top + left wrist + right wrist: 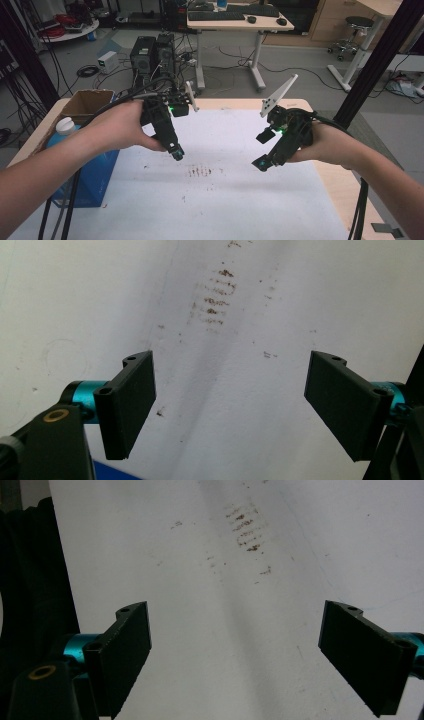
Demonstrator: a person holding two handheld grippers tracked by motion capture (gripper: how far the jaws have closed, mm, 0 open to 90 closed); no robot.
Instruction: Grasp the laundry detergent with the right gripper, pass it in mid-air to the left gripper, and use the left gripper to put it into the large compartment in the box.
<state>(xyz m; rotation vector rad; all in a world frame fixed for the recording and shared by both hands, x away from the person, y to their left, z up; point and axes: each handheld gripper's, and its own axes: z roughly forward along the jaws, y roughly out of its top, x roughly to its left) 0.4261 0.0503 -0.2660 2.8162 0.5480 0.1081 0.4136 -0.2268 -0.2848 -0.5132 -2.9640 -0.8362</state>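
Observation:
A person's two hands hold my grippers above a white sheet (215, 200) that covers the table. My left gripper (176, 151) points down and inward at centre left, my right gripper (262, 163) mirrors it at centre right. Between them lies a patch of brown smudge marks (200, 171) on the sheet. In the left gripper view, my left gripper (230, 405) stands open over the bare sheet, with the smudges (215, 300) ahead. In the right gripper view, my right gripper (235, 655) is open too, nothing between its jaws, the smudges (245, 530) farther off.
A blue plastic container (87, 175) with a white-capped bottle (65, 126) stands at the table's left edge, behind it an open cardboard box (87, 102). Cables trail off the near left and right edges. Beyond the table are a desk, computer towers and a black frame post (375, 60).

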